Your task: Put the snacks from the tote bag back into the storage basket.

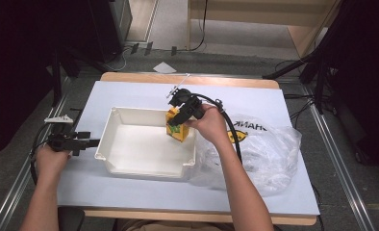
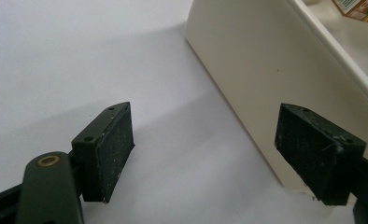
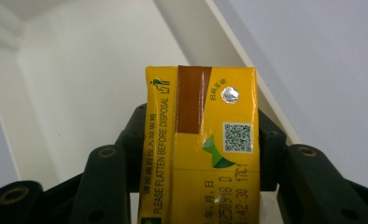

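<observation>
Looks like a lab or recording studio — dark stands (image 1: 317, 62) and black curtains (image 1: 33, 57) round a white-topped table (image 1: 274, 96). Cables (image 1: 300, 108) trailing over grey floor, pale wooden furniture (image 1: 303, 19) behind.

One yellow carton (image 1: 174, 126), one white tray (image 1: 130, 163), one plastic bag (image 1: 269, 154), two grippers.

The yellow carton (image 3: 201, 140) runs off the bottom edge between the right hand-held gripper (image 3: 198, 154) jaws, its small printed date partly cut.
</observation>
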Demonstrator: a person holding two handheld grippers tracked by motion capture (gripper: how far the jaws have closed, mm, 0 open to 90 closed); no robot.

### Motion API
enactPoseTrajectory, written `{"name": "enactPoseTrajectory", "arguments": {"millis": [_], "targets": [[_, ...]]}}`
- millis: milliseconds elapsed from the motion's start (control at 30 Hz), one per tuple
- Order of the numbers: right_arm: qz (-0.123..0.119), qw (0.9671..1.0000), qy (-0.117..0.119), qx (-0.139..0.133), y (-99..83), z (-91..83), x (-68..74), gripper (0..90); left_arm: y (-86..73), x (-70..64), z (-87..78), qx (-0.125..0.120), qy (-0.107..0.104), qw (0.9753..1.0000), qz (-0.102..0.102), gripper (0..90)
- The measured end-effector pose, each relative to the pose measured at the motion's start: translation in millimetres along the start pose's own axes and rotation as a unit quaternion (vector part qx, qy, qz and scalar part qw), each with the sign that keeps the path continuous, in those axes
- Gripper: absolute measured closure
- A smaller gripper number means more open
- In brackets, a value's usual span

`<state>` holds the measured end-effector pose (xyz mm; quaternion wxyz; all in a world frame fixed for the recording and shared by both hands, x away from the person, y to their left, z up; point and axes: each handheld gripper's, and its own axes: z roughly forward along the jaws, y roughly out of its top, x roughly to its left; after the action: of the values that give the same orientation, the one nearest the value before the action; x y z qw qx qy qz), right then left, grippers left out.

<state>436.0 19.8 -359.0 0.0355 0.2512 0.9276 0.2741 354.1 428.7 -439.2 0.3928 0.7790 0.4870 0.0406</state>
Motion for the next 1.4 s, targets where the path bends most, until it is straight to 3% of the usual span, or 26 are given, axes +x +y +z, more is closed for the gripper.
{"name": "enactPoseTrajectory", "arguments": {"millis": [133, 500, 1033, 1300, 1400], "targets": [[0.011, 0.9999, -0.004, 0.007, -3.5, 8.9, -2.2, 53.1, 0.1, 0.1, 0.2, 0.001, -0.001, 1.0, 0.0, 20.8], [0.009, 0.9998, -0.011, 0.012, -7.3, 23.1, -3.7, 53.2, 0.0, 0.2, 0.1, 0.002, -0.001, 1.0, 0.0, 20.8], [0.02, 0.9989, -0.029, 0.03, -8.9, 20.1, -8.7, 52.8, 0.1, -0.5, 1.2, 0.003, 0.0, 1.0, 0.001, 20.7], [0.021, 0.9993, -0.02, 0.023, -7.4, 22.9, -7.4, 50.3, 0.0, -0.7, 0.8, 0.0, 0.0, 1.0, -0.001, 20.7], [0.029, 0.9995, -0.007, 0.008, -7.5, 18.4, -7.8, 48.3, 0.1, -0.7, 1.0, 0.001, -0.001, 1.0, 0.0, 20.8]]}}
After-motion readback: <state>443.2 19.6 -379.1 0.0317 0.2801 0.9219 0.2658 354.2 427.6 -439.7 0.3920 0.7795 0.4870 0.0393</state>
